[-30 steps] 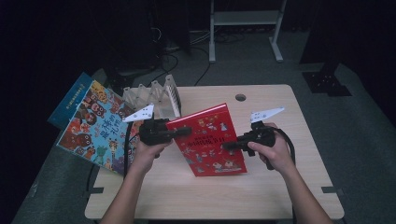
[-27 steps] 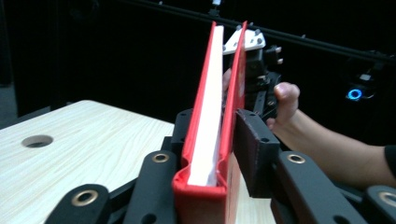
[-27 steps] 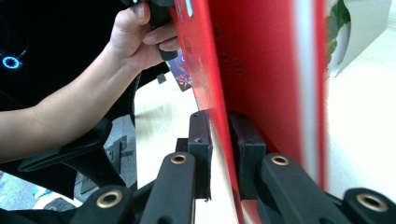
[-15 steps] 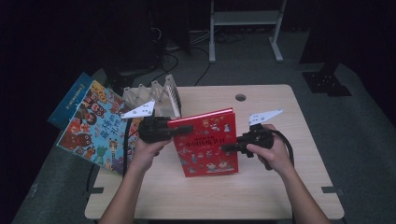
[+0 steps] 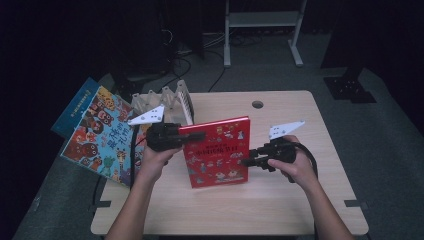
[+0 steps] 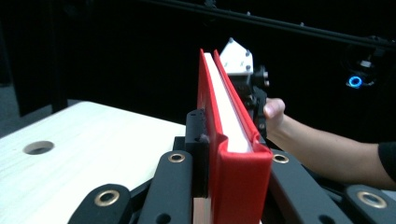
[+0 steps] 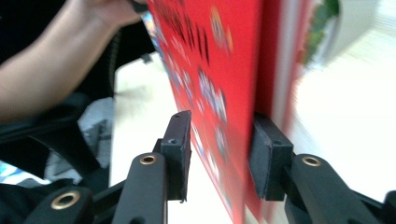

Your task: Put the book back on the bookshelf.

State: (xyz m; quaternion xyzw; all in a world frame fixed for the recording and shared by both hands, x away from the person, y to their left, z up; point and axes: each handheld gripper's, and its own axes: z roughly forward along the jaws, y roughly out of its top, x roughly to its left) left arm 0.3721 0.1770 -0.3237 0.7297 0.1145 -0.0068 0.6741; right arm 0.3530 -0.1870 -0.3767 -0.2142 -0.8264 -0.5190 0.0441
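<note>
A red picture book [image 5: 217, 152] stands nearly upright on its lower edge in the middle of the wooden table [image 5: 280, 205]. My left gripper [image 5: 197, 136] is shut on its top corner at the spine; its jaws have just been closing, and the spine [image 6: 240, 158] sits pinched between the pads. My right gripper [image 5: 243, 162] is at the book's right edge. Its jaws have just been opening: the book's edge [image 7: 233, 116] still lies between them, but the near pad [image 7: 180, 144] stands off the cover.
A wooden slotted rack [image 5: 167, 102] stands at the table's back left. A large colourful picture book [image 5: 102, 135] leans off the left edge, with a blue book [image 5: 75, 107] behind it. A cable hole [image 5: 257, 104] is near the far edge.
The red book has tipped up from a slanted lie to nearly upright and shifted slightly left. The right gripper's jaws have spread off the cover.
</note>
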